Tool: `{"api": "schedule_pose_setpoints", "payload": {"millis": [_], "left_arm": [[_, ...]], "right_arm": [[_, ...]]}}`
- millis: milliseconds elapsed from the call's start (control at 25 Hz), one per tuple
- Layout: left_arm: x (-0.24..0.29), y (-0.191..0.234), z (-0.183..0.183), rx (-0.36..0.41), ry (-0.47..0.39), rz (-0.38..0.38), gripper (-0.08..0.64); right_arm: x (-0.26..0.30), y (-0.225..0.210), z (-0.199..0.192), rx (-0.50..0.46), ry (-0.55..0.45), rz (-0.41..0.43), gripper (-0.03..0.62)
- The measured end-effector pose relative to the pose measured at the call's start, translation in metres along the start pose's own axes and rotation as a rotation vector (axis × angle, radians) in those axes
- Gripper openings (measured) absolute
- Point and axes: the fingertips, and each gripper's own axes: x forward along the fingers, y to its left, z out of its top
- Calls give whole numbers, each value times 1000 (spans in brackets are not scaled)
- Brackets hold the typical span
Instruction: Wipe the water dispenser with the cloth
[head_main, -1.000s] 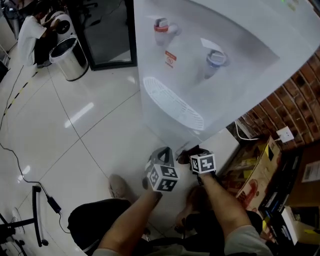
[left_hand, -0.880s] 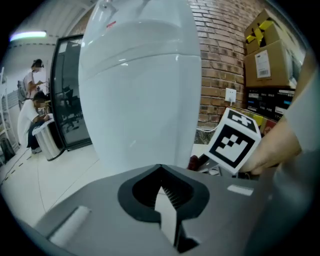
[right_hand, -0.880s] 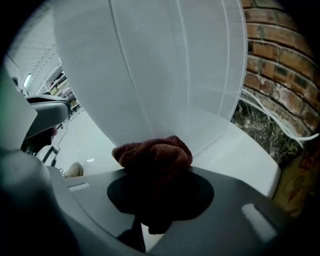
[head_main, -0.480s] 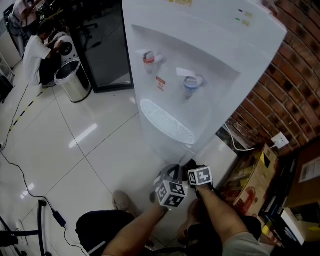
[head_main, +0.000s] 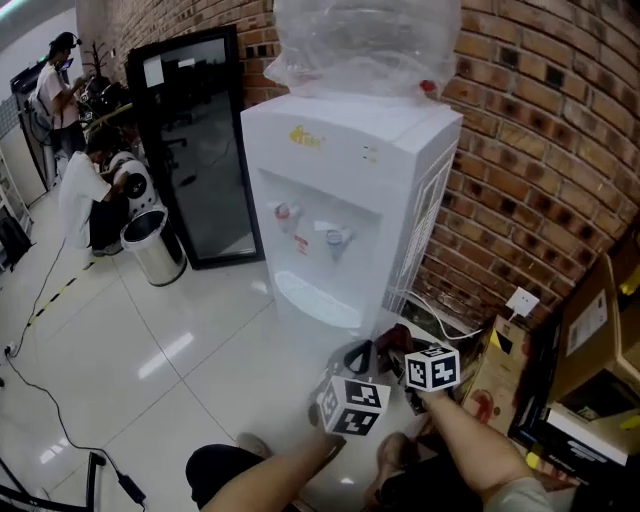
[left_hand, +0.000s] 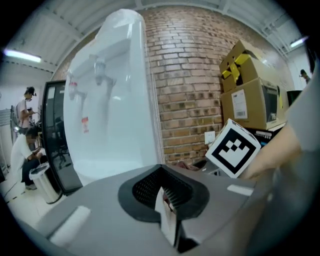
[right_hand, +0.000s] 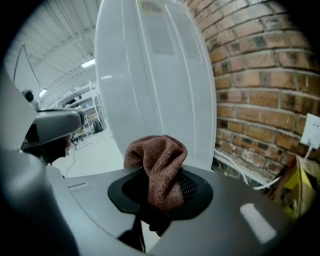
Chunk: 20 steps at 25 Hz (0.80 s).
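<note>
Step in hand, as I read it: approach, no wiping yet. Your right gripper (right_hand: 160, 187) had its jaws clamped on the brown cloth (right_hand: 159, 160), which bunched up above the tips at frame centre. Your left gripper (left_hand: 166, 195) had its jaws closed together with nothing between them. The water dispenser (head_main: 340, 190) stood mid-frame in the head view, against the brick wall (head_main: 540, 150). Both grippers sat at lower centre, near its base and not touching it. Next move likely calls for carrying the cloth forward and pressing it flat on the white casing.
</note>
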Motion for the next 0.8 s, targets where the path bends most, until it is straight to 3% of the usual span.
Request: {"api": "schedule_pose_setpoints", "payload": {"millis": [120, 320, 520, 680, 800], "left_arm": [[-23, 3, 67, 39, -110, -1, 0], [-63, 9, 172, 84, -287, 30, 0], [-83, 22, 238, 103, -357, 76, 0], [-95, 36, 269, 87, -392, 112, 0], [-104, 49, 293, 72, -430, 148, 0]], "right_arm": [[-52, 11, 89, -31, -227, 35, 103], [-156, 44, 223, -234, -538, 57, 102], [-248, 64, 347, -293, -843, 34, 102], [-275, 81, 416, -357, -970, 4, 101], [-271, 88, 450, -399, -984, -24, 101]]}}
